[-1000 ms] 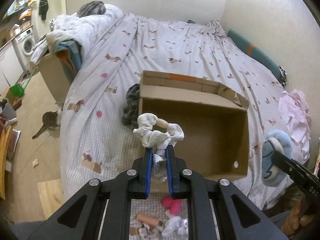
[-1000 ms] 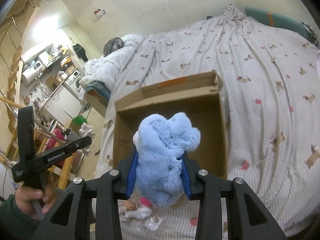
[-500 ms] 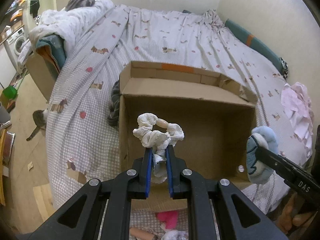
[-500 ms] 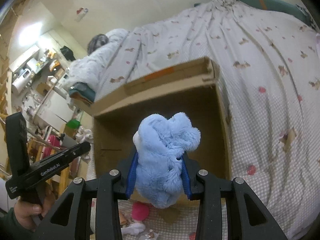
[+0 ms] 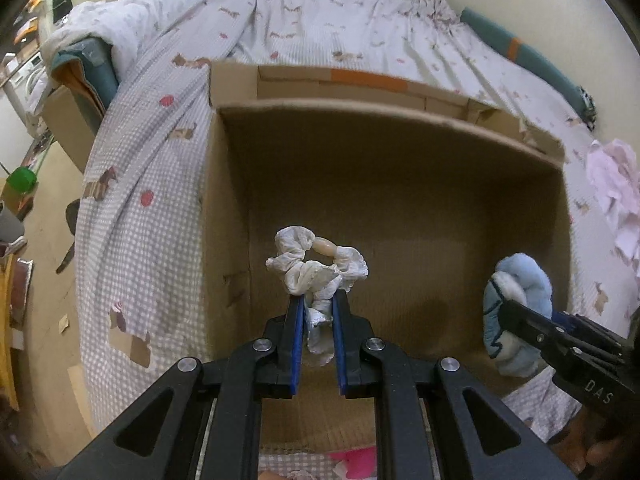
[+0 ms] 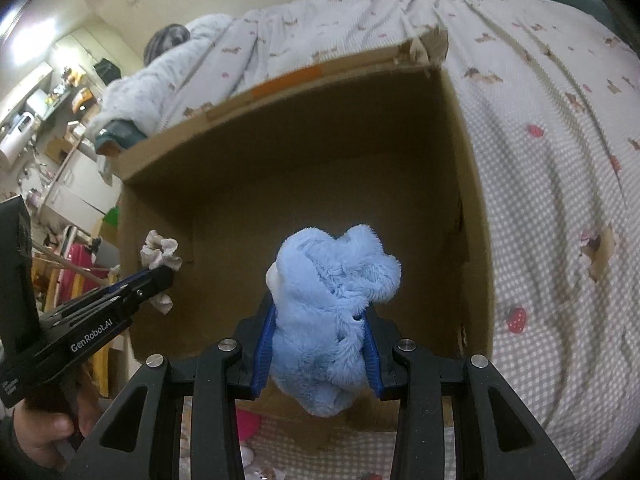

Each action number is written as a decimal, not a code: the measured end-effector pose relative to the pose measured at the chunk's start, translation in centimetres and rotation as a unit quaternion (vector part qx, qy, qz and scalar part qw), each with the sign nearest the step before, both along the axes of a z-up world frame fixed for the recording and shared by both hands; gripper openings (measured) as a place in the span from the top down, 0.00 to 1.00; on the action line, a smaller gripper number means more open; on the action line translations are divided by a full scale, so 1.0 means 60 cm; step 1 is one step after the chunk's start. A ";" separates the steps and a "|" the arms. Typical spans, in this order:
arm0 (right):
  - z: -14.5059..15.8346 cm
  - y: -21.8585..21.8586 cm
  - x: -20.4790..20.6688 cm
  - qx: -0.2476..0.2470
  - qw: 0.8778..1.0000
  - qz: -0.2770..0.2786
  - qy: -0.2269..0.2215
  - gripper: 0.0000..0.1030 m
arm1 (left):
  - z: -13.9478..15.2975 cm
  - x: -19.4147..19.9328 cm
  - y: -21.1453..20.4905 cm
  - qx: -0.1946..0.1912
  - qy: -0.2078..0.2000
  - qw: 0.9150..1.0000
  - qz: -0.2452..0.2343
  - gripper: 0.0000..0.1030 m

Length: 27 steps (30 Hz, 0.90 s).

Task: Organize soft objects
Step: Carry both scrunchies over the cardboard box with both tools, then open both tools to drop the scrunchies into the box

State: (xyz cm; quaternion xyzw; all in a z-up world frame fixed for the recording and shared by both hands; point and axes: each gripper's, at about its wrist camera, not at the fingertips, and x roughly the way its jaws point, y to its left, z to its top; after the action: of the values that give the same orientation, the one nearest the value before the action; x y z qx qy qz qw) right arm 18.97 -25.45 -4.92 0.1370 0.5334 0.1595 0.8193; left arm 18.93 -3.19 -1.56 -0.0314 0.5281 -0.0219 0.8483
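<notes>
Over the open mouth of the cardboard box [image 5: 224, 200], two soft items, both held aloft: a white scrunchie [image 5: 316, 268] with a tan bead, pinched between the narrowly set jaws of the left gripper [image 5: 316, 312], a loose tail hanging down between them; and a blue plush toy [image 6: 332, 304], squeezed between the wider-set jaws of the right gripper [image 6: 320, 344]. Each item sits straight ahead of its own jaws, with the box's bare floor beyond and below, scrunchie toward the left wall, plush toward the right (release would likely drop each inside). No visible contents in the box. Box rests on a bed [image 5: 144, 216] with a checked, animal-print cover; pink cloth [image 5: 612, 184] lies at the right. Cluttered room beyond, a green object [image 5: 22, 180] on the floor.
</notes>
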 end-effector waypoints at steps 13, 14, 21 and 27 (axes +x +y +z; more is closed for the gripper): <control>-0.036 0.012 0.017 -0.026 0.999 0.003 0.031 0.58 | -0.034 0.002 -0.010 -0.008 0.024 1.000 -0.012 0.87; -0.037 0.012 0.018 -0.026 0.999 0.002 0.033 0.58 | -0.037 0.002 -0.009 -0.011 0.026 1.000 -0.013 0.87; -0.036 0.017 0.019 -0.022 0.999 -0.004 0.028 0.53 | -0.041 0.006 -0.006 -0.012 0.029 0.999 -0.014 0.80; -0.016 0.020 0.015 -0.026 1.000 -0.001 -0.002 0.44 | -0.036 0.004 -0.012 -0.026 0.027 0.999 -0.025 0.39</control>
State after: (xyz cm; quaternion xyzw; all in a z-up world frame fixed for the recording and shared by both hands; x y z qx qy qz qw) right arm 19.87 -24.24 -5.86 0.1153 0.5358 0.1451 0.8237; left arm 19.14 -3.93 -3.70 -0.0410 0.5503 -0.0564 0.8320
